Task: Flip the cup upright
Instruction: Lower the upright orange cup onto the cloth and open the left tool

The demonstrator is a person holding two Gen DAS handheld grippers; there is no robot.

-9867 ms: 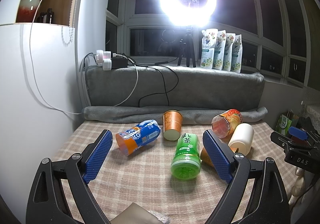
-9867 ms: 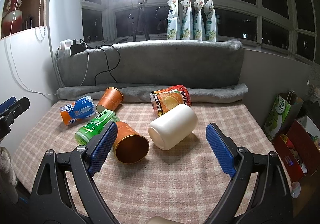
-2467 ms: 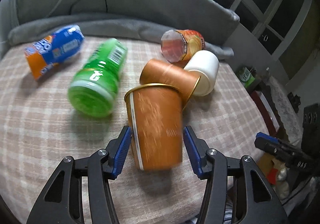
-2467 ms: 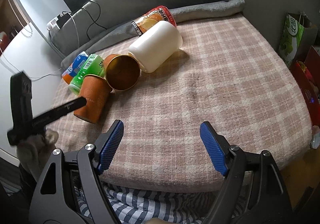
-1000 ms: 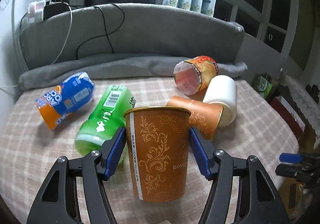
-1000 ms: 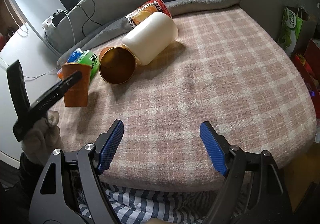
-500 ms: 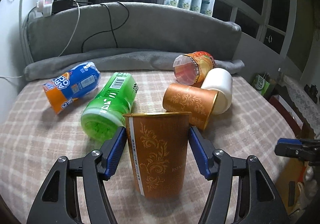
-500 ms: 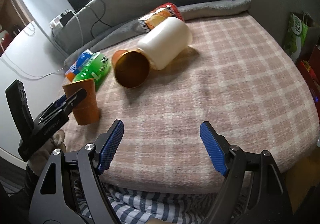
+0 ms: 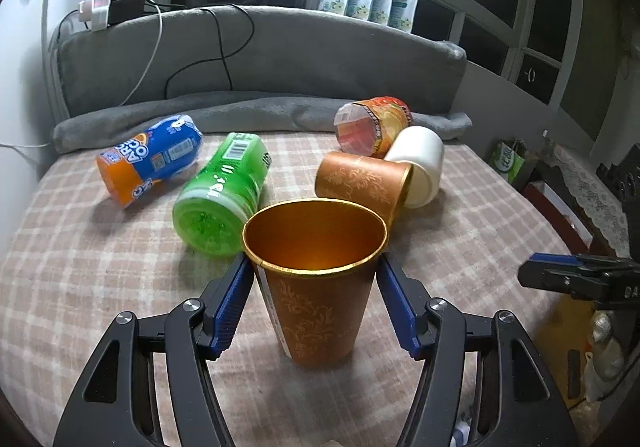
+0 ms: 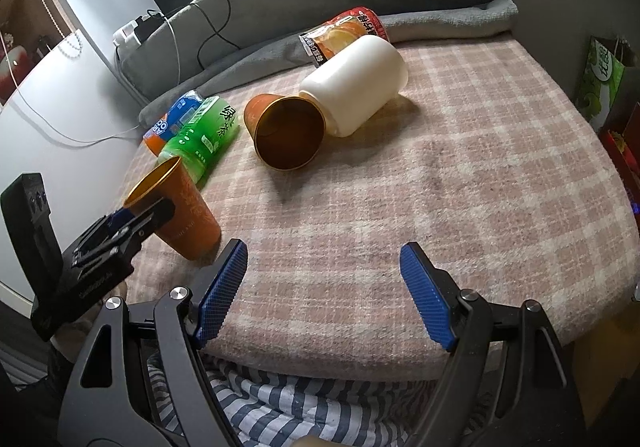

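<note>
An orange patterned paper cup [image 9: 320,299] stands upright on the plaid cloth, mouth up, between the blue pads of my left gripper [image 9: 316,299]. The pads sit at both its sides with a thin gap showing. It also shows in the right wrist view [image 10: 180,207], with the left gripper [image 10: 120,231] beside it. A second orange cup [image 9: 360,183] lies on its side behind, its mouth toward the right wrist camera [image 10: 288,135]. My right gripper [image 10: 322,291] is open and empty over the table's front edge.
On their sides lie a green tea bottle [image 9: 224,191], a blue-orange cup [image 9: 148,163], a white jar [image 9: 420,163] and an orange-red snack cup [image 9: 372,127]. A grey cushion [image 9: 260,59] backs the table. The table edge [image 10: 360,363] drops off in front.
My left gripper has set the orange cup upright on the cloth and drawn back and up, so I now look into its mouth. The pads have eased slightly apart. The right gripper stayed open.
</note>
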